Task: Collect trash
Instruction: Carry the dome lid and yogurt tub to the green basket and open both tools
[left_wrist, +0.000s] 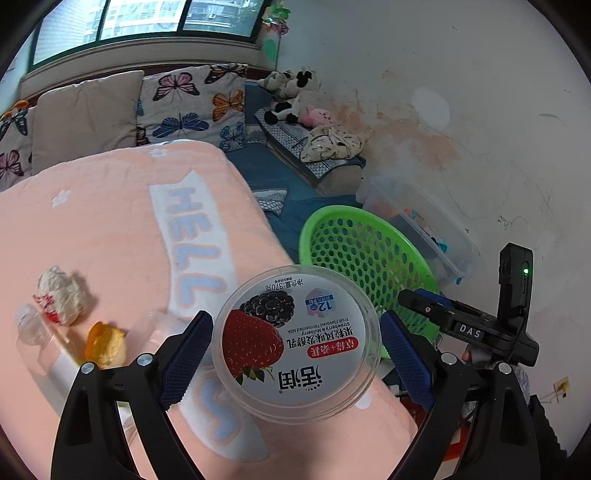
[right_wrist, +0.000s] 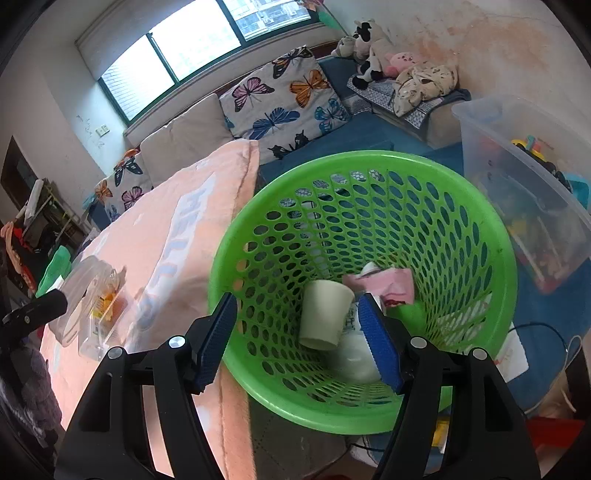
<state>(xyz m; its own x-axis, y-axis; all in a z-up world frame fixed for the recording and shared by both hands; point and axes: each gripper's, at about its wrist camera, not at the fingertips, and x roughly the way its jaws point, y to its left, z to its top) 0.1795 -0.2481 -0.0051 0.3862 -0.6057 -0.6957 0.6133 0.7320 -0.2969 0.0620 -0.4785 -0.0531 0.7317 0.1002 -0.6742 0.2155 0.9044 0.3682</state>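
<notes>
Trash: crumpled tissue wad (left_wrist: 62, 295), orange scrap (left_wrist: 105, 345) and clear plastic wrapper (left_wrist: 37, 332) lie on the pink blanket (left_wrist: 92, 229), left of everything else.
Yogurt tub: clear-lidded yogurt tub (left_wrist: 297, 343) sits between the left gripper's pads, over the blanket edge, just short of the green basket (left_wrist: 369, 251).
Left gripper: left gripper (left_wrist: 295, 354) jaws spread wide around the tub; left pad looks touching the rim, right pad shows a gap. Cannot tell if it's truly clamped.
Basket: already holds a paper cup (right_wrist: 323, 314), a pink packet (right_wrist: 388, 284) and something white under them.
Right gripper: right gripper (right_wrist: 295, 343) over the basket mouth, jaws apart, nothing between the pads.
Risk 1: tub is round, slick, wide; a loose pinch could let it drop onto the blanket or floor before the rim.
Risk 2: grippers close together near the basket; a collision could knock the basket over.
Risk 3: small scraps on soft fabric; pads may snag the blanket.
</notes>
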